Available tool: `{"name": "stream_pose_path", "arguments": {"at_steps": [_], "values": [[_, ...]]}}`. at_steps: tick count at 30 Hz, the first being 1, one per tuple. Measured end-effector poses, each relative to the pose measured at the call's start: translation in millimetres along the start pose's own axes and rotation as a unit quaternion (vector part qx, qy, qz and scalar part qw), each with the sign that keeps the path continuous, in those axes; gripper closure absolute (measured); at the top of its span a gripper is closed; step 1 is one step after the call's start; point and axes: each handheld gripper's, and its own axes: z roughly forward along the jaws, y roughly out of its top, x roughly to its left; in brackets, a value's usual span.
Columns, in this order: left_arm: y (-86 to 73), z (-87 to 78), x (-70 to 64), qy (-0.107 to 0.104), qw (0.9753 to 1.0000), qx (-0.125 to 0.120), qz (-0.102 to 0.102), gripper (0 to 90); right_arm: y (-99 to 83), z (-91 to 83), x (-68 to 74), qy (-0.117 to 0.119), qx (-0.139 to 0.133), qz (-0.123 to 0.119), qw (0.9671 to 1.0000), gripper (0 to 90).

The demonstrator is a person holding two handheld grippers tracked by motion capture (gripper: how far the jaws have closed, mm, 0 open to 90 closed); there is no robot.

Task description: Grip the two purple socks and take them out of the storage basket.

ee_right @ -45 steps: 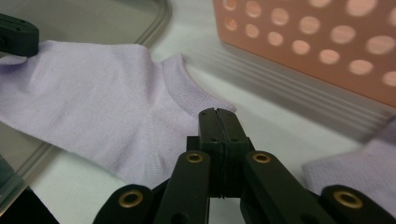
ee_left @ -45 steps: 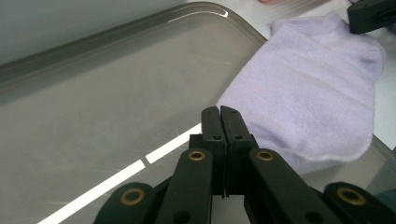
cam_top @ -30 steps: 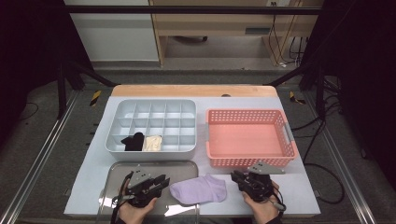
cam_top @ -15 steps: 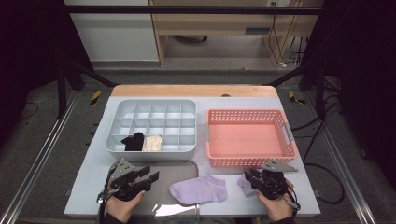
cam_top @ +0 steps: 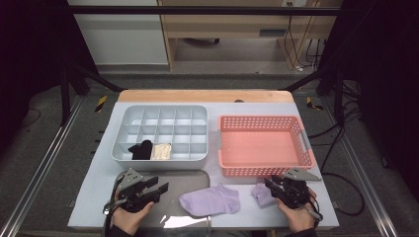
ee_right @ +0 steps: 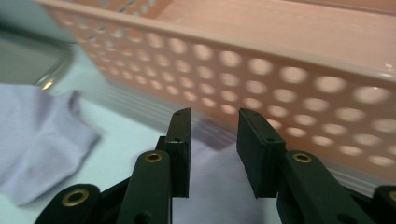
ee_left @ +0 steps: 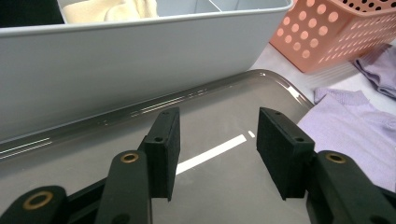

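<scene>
Item — two lilac socks on the desk (cam_top: 99,197): larger sock (cam_top: 210,200) now released, small sock (cam_top: 261,193) under my right gripper (cam_top: 281,186), jaws part-spread, unpinched; left gripper (cam_top: 160,187) withdrawn over tray (cam_top: 192,178), jaws wide — pairing pending.

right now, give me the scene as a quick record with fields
left claw: open, over the metal tray, holding nothing
right claw: jaws apart, straddling a lilac sock in front of the pink basket
other lilac sock: flat, partly on the tray's right end
grey divided box: black sock and cream sock in front-row cells
pink basket: nothing inside
</scene>
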Motion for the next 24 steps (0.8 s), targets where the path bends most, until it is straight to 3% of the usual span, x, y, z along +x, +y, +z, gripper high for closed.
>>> {"name": "stream_pose_path", "arguments": {"at_steps": [2, 3, 6, 10, 13, 19, 24], "values": [[-0.1, -0.2, -0.2, 0.000, 1.0000, 0.001, 0.000, 48.8, -0.1, 1.7, 4.1, 0.007, 0.003, -0.005, 1.0000, 65.8], [-0.1, -0.4, -0.3, 0.000, 1.0000, 0.001, 0.000, 48.8, -1.1, 6.2, 12.1, 0.023, 0.015, -0.014, 0.9995, 65.2], [-0.2, -0.5, -0.2, 0.000, 1.0000, 0.001, 0.000, 48.6, -2.6, 13.4, 23.0, 0.044, 0.033, -0.029, 0.9981, 62.7], [-0.3, -0.5, 0.2, 0.000, 1.0000, 0.000, 0.001, 48.6, -5.4, 19.6, 28.9, 0.044, 0.052, -0.039, 0.9969, 62.1], [-0.5, -0.2, 0.5, 0.001, 1.0000, 0.001, 0.002, 48.5, -7.1, 22.9, 27.0, 0.038, 0.064, -0.034, 0.9966, 65.9], [-0.8, 0.6, -0.3, 0.000, 1.0000, 0.004, 0.006, 48.4, -4.4, 23.8, 25.1, 0.036, 0.071, -0.012, 0.9968, 85.6], [-0.7, 0.2, -0.8, -0.001, 1.0000, 0.003, 0.006, 48.4, -1.0, 13.9, 22.2, 0.032, 0.044, -0.001, 0.9985, 87.0]]}}
